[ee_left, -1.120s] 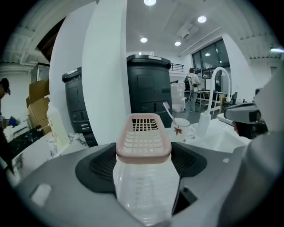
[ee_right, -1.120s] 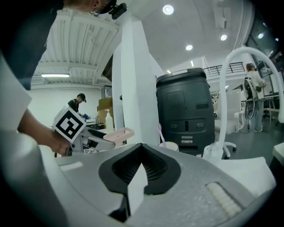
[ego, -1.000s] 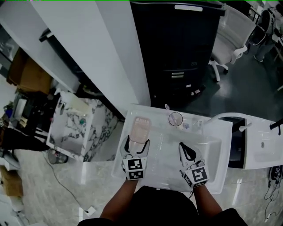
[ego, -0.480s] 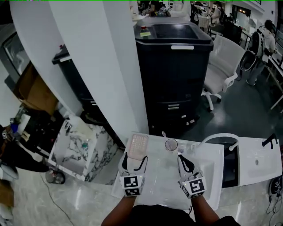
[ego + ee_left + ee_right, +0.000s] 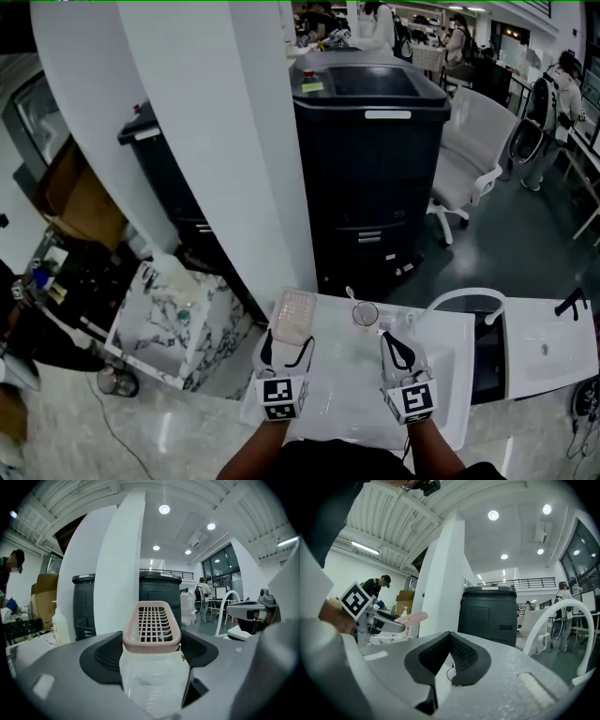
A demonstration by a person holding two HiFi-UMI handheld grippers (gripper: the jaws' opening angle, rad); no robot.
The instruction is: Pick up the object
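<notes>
A pink slotted basket (image 5: 292, 317) with a clear underside sticks out forward from my left gripper (image 5: 282, 351), which is shut on its near end. In the left gripper view the basket (image 5: 151, 625) fills the gap between the two dark pads of that gripper (image 5: 152, 644). My right gripper (image 5: 395, 351) hovers beside it over the white basin top (image 5: 448, 394). In its own view the right gripper (image 5: 450, 639) has its pads touching at the tips with nothing between them, and the basket (image 5: 411, 617) shows at the left.
A clear glass cup (image 5: 365, 314) stands just ahead of the right gripper. A white arched faucet (image 5: 466, 295) rises at the right. A large black bin (image 5: 375, 159) and a white pillar (image 5: 234, 141) stand behind. A marble-patterned box (image 5: 173, 314) lies at the left.
The head view has tilted upward, so more of the room shows. Both grippers kept their places over the basin top, the left one still gripping the basket.
</notes>
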